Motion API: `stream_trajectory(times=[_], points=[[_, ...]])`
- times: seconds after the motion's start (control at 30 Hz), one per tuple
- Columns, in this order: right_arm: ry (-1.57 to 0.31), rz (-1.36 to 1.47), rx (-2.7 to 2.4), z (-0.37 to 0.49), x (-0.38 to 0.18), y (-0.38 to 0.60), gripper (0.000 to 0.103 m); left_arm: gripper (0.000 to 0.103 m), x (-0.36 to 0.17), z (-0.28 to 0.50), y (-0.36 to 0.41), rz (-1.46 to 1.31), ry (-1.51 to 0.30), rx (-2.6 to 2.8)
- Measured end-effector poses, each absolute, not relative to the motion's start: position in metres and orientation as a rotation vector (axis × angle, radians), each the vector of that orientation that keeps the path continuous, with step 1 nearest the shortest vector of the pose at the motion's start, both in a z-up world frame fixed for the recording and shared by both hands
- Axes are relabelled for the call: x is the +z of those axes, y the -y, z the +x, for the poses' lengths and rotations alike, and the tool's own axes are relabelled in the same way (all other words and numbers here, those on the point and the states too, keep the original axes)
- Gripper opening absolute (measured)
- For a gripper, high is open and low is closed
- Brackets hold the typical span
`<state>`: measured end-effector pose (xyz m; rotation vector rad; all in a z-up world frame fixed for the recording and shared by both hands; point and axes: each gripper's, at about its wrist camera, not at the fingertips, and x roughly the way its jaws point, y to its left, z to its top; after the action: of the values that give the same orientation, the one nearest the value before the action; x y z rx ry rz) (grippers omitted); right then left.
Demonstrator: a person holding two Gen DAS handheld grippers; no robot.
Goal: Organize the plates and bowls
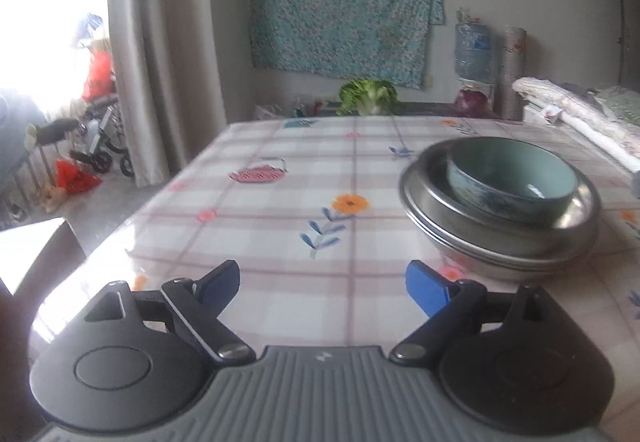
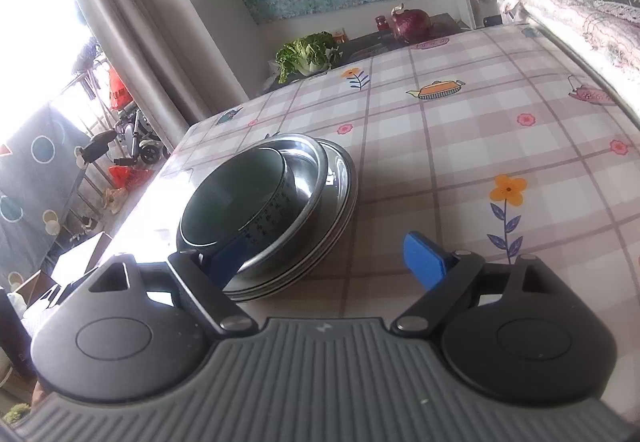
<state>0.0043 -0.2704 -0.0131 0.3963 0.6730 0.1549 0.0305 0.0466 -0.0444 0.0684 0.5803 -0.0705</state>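
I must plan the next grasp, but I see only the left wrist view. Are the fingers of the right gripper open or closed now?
Observer: The right gripper is open, with nothing between its fingers.
Operator: Where is it relative to the stack?
Observer: The stack lies ahead of it, toward the left. One finger overlaps the near side of the steel bowl in the right wrist view; whether they touch, I cannot tell.

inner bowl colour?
Pale green-blue inside, with a dark blue pattern on the outer wall of the bowl. Left wrist view shows it best.
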Motion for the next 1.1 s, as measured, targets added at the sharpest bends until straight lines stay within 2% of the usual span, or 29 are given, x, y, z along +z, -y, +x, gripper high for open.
stream_trajectory(times=[0.2,0.3,0.4,0.77,1.1], points=[[-0.681,0.316,0.143,-0.013,-0.012,0.265,0.091,0.103,-0.030,0.019,-0.035,-0.054,-0.669,-0.266],[-0.681,0.290,0.138,-0.023,-0.011,0.262,0.099,0.103,-0.016,0.018,-0.023,-0.014,-0.645,-0.248],[-0.683,0.288,0.131,-0.032,-0.010,0.260,0.102,0.103,-0.004,0.017,-0.007,0.067,-0.624,-0.183],[-0.714,0.253,0.102,-0.038,0.000,0.247,0.102,0.103,0.011,0.033,0.021,0.237,-0.659,-0.009],[-0.748,0.212,0.107,-0.024,0.006,0.229,0.102,0.103,-0.008,0.053,0.008,0.129,-0.891,-0.023]])
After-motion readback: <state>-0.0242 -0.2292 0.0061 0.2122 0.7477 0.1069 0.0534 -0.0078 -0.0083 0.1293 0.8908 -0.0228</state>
